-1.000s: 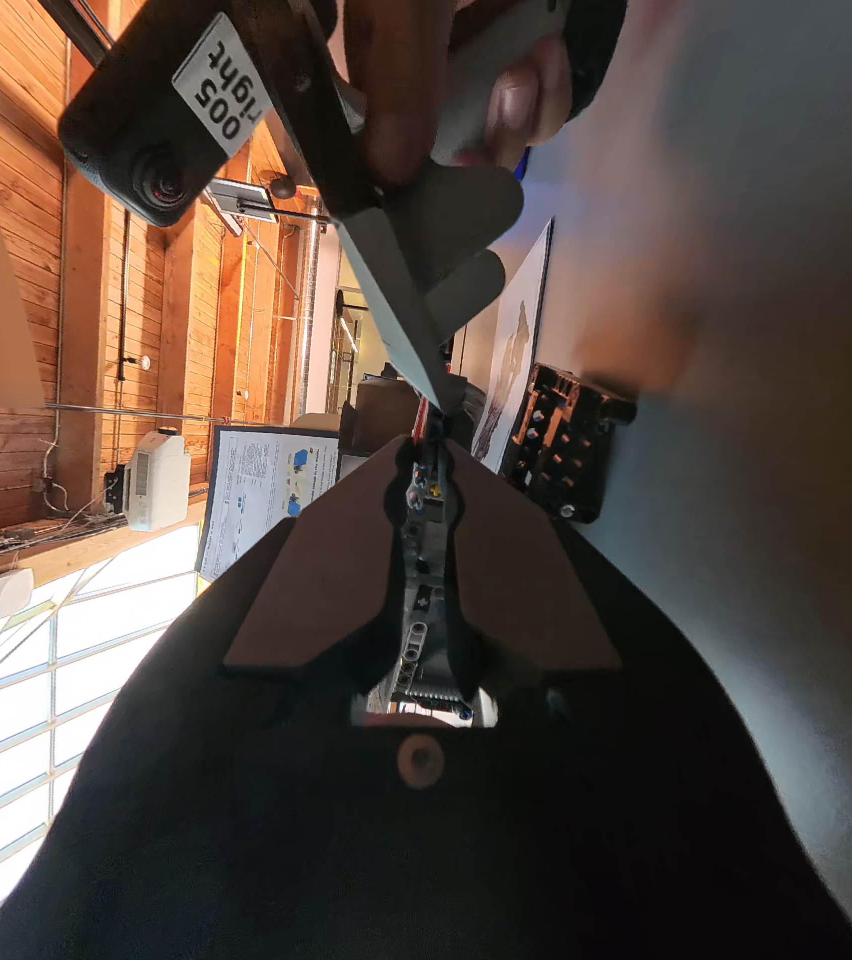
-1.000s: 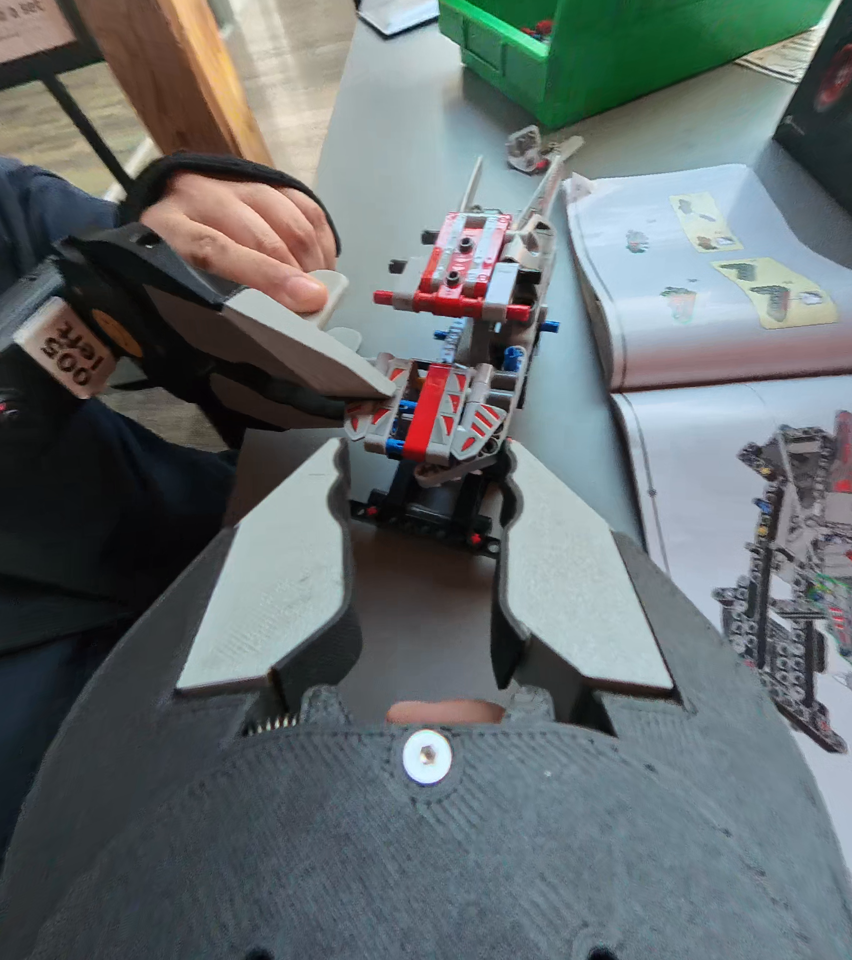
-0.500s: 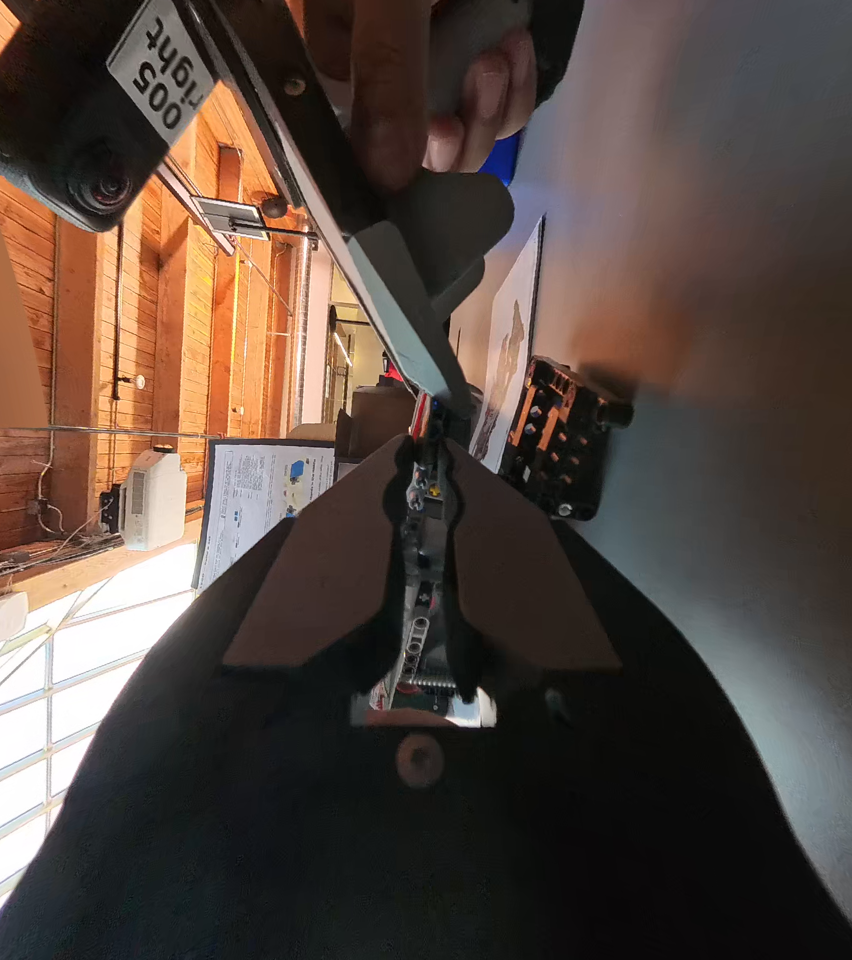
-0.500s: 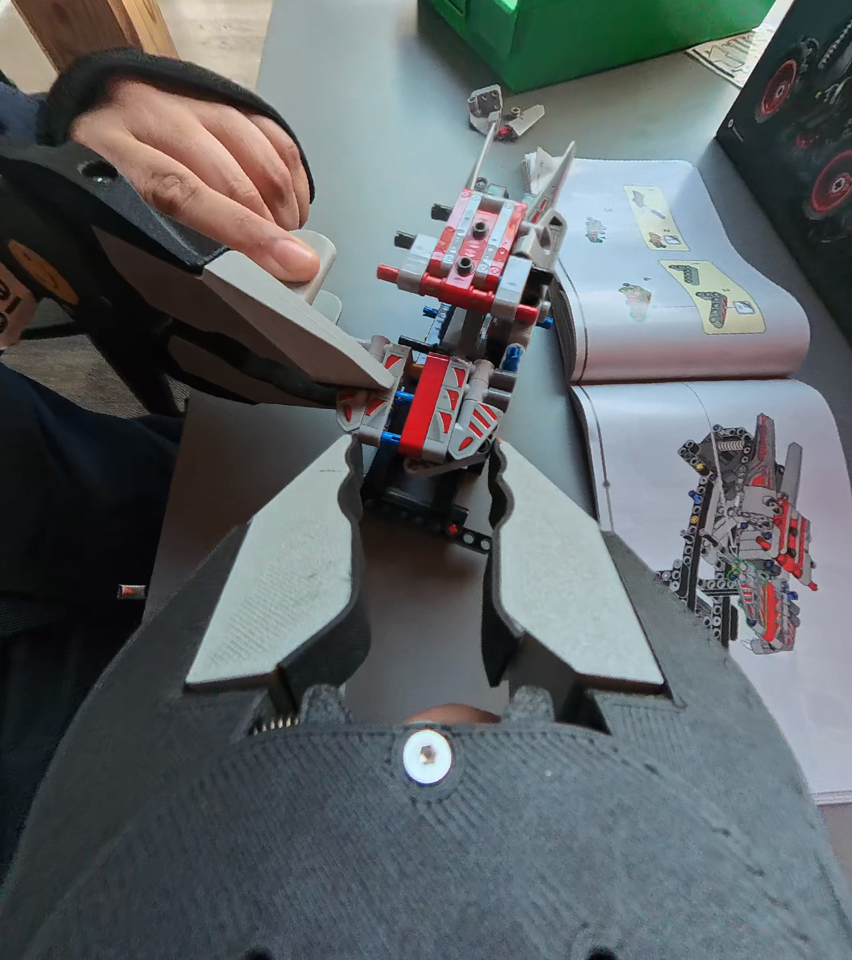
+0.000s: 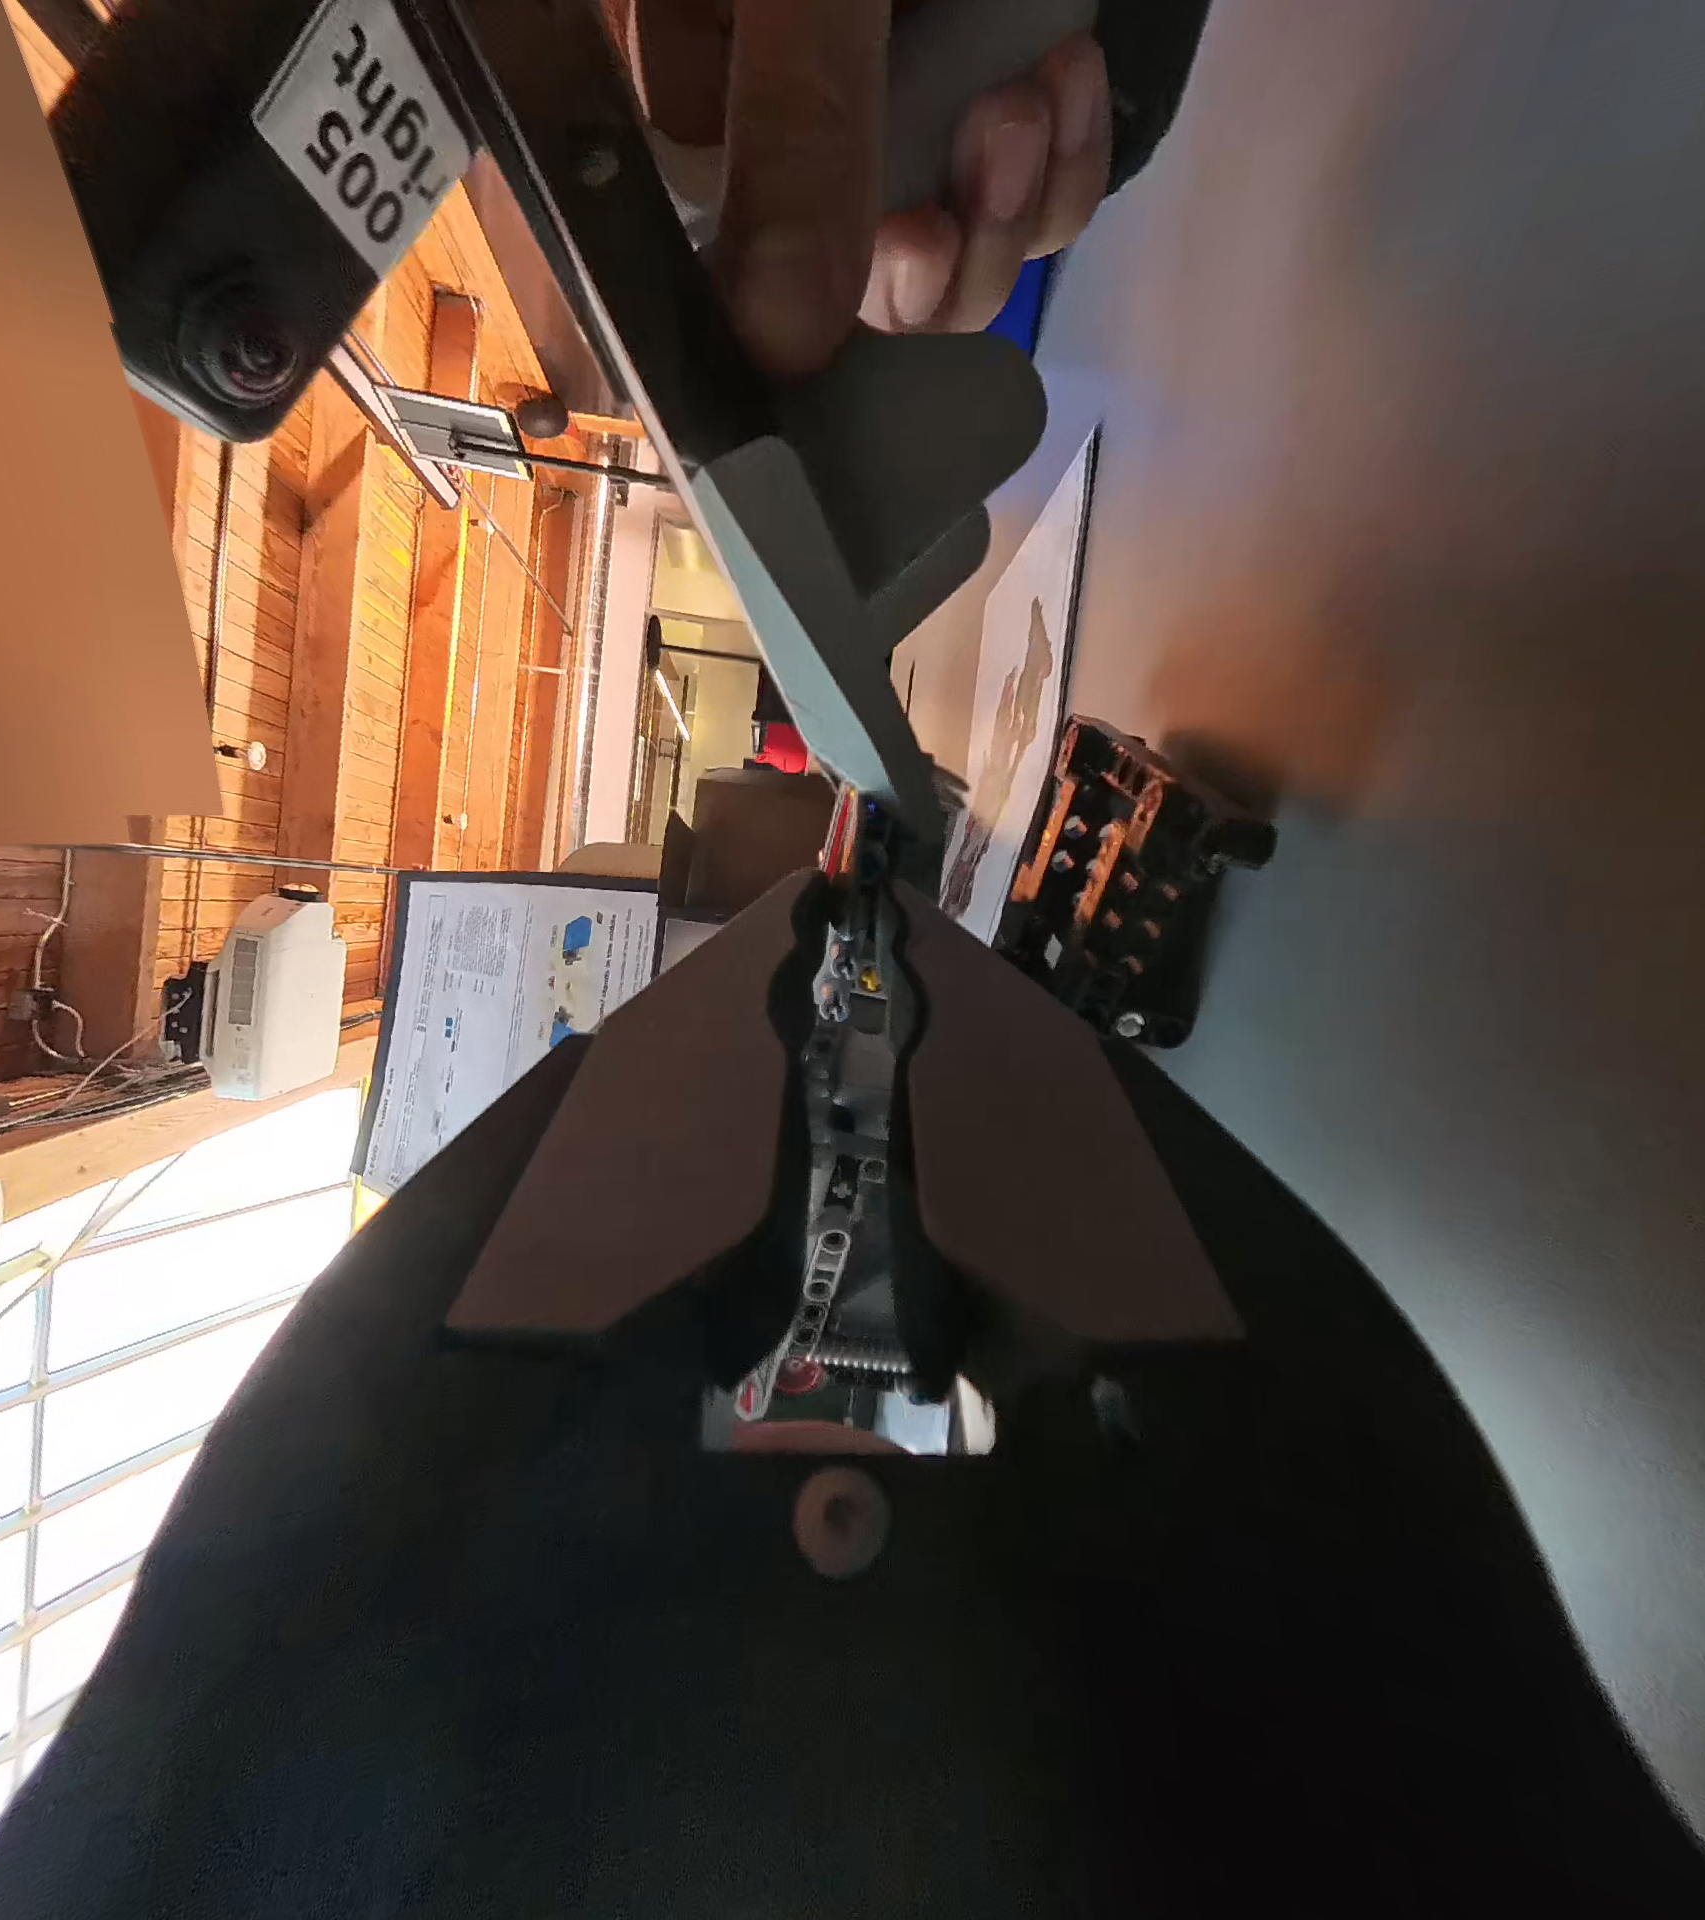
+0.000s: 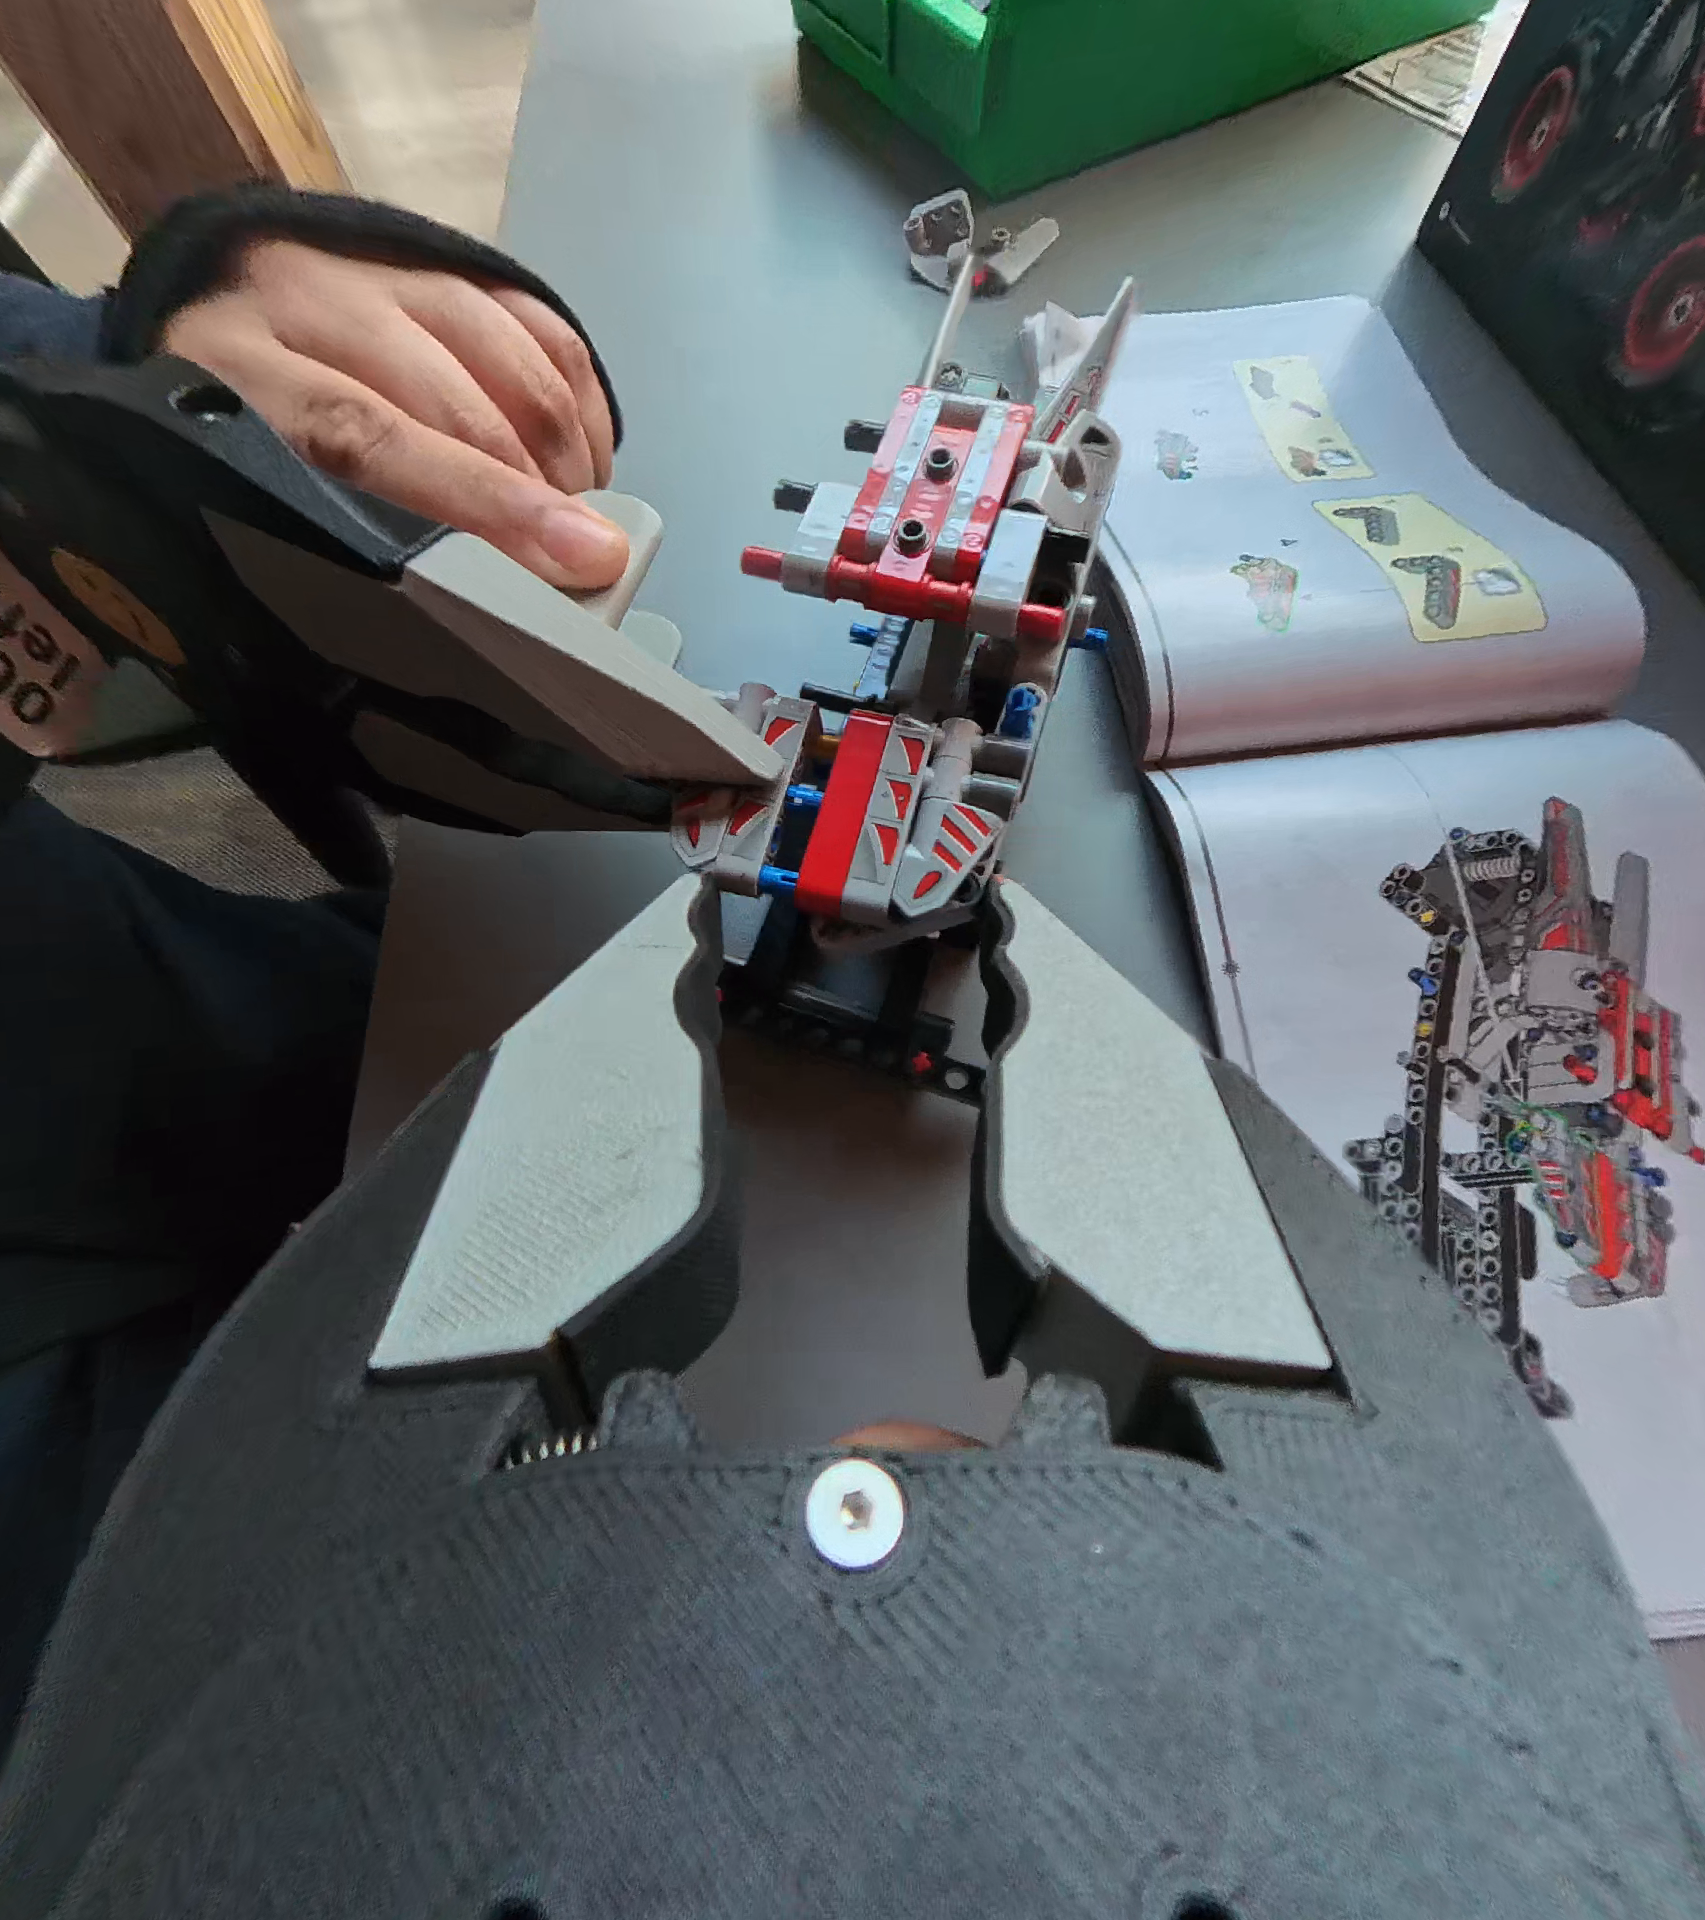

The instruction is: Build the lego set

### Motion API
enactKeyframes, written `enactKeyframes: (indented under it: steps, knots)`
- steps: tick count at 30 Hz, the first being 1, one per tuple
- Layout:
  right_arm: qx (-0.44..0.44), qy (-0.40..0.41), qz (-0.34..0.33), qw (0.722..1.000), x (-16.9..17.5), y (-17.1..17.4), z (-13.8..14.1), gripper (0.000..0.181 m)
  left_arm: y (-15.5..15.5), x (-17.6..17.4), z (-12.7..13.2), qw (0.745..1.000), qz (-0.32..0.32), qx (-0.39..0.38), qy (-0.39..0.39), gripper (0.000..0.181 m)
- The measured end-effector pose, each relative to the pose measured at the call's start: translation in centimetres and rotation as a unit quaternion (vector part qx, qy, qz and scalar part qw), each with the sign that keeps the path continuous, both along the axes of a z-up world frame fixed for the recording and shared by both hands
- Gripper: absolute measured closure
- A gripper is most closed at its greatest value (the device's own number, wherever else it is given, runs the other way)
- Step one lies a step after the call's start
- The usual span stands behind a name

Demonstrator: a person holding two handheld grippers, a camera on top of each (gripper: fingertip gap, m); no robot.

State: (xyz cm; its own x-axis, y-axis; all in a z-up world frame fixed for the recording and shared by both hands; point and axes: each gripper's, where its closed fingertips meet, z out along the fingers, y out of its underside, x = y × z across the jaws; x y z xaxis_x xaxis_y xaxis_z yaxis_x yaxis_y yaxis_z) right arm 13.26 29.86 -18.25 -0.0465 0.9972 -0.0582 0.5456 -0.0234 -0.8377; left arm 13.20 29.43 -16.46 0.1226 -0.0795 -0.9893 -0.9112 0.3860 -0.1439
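Note:
The grey, red and black lego model (image 6: 889, 582) is held above the grey table (image 6: 723, 260). My right gripper (image 6: 853, 935) has its two fingers against the sides of the model's black base, shut on it. My left gripper (image 6: 734, 779) comes in from the left and is shut on the model's grey and red side panel. In the left wrist view the model (image 5: 853, 1039) shows edge-on, clamped between my left gripper's (image 5: 853, 904) fingers. The right gripper (image 5: 889, 800) reaches down to its far end.
An open instruction booklet (image 6: 1399, 623) lies to the right of the model. A green bin (image 6: 1087, 83) stands at the back and a black box (image 6: 1658, 260) at the far right. Loose grey parts (image 6: 973, 239) lie near the bin. A black lego sub-assembly (image 5: 1118, 904) sits by the booklet.
Both grippers have kept their hold on the model. The right gripper has swung a little, so the booklet and the black box show more, and its fingers sit slightly closer around the base.

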Motion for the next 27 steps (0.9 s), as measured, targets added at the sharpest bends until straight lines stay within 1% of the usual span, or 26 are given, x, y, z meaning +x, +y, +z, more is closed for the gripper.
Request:
enactKeyframes:
  steps: [1, 7, 10, 11, 12, 13, 14, 17, 19, 21, 23, 24, 27]
  knots:
    - [-0.006, 0.001, -0.003, 1.000, 0.0, 0.0, 0.1, 0.133, 0.0, 0.0, 0.0, 1.000, -0.003, -0.001, -0.002, 0.174]
    - [-0.004, 0.032, -0.001, 0.999, 0.2, 0.5, 1.1, 0.132, 0.4, -1.0, 0.0, 1.000, 0.000, -0.002, -0.005, 0.175]
    - [0.001, 0.047, 0.032, 0.998, 0.3, 0.9, 1.7, 0.129, 0.4, -0.9, 0.0, 1.000, -0.002, 0.000, -0.007, 0.175]
    - [0.013, 0.054, 0.057, 0.997, 0.4, 1.0, 1.8, 0.131, 0.4, -0.9, 0.1, 1.000, -0.003, 0.001, -0.008, 0.175]
    - [0.024, 0.060, 0.093, 0.994, 0.7, 0.7, 1.8, 0.140, 0.4, -0.9, 0.1, 1.000, -0.004, 0.002, -0.011, 0.175]
    - [0.035, 0.065, 0.120, 0.990, 0.9, 0.7, 1.8, 0.143, 0.4, -0.9, 0.1, 1.000, -0.006, 0.003, -0.013, 0.175]
    - [0.042, 0.065, 0.140, 0.987, 1.0, 0.8, 1.6, 0.143, 0.4, -1.0, 0.1, 1.000, -0.006, 0.004, -0.016, 0.175]
    - [0.031, 0.073, 0.162, 0.984, 0.7, 1.8, 2.0, 0.143, 0.4, -1.0, 0.1, 1.000, -0.006, 0.008, -0.029, 0.175]
    - [0.007, 0.080, 0.190, 0.978, 0.7, 1.6, 2.2, 0.144, 0.4, -1.1, 0.1, 0.999, -0.003, 0.009, -0.037, 0.175]
    - [-0.005, 0.071, 0.196, 0.978, 0.5, 1.6, 2.0, 0.141, 0.5, -1.4, 0.1, 0.999, 0.004, 0.006, -0.044, 0.169]
    - [-0.008, 0.065, 0.194, 0.979, 0.3, 1.3, 1.8, 0.140, 0.6, -1.7, 0.2, 0.999, 0.009, 0.002, -0.052, 0.168]
    - [0.000, 0.066, 0.186, 0.980, 0.2, 1.2, 1.9, 0.140, 0.6, -1.7, 0.1, 0.999, 0.008, -0.004, -0.053, 0.174]
    - [0.038, 0.068, 0.165, 0.983, -0.2, 0.8, 2.1, 0.141, 0.7, -1.8, 0.3, 0.997, 0.007, -0.023, -0.070, 0.175]
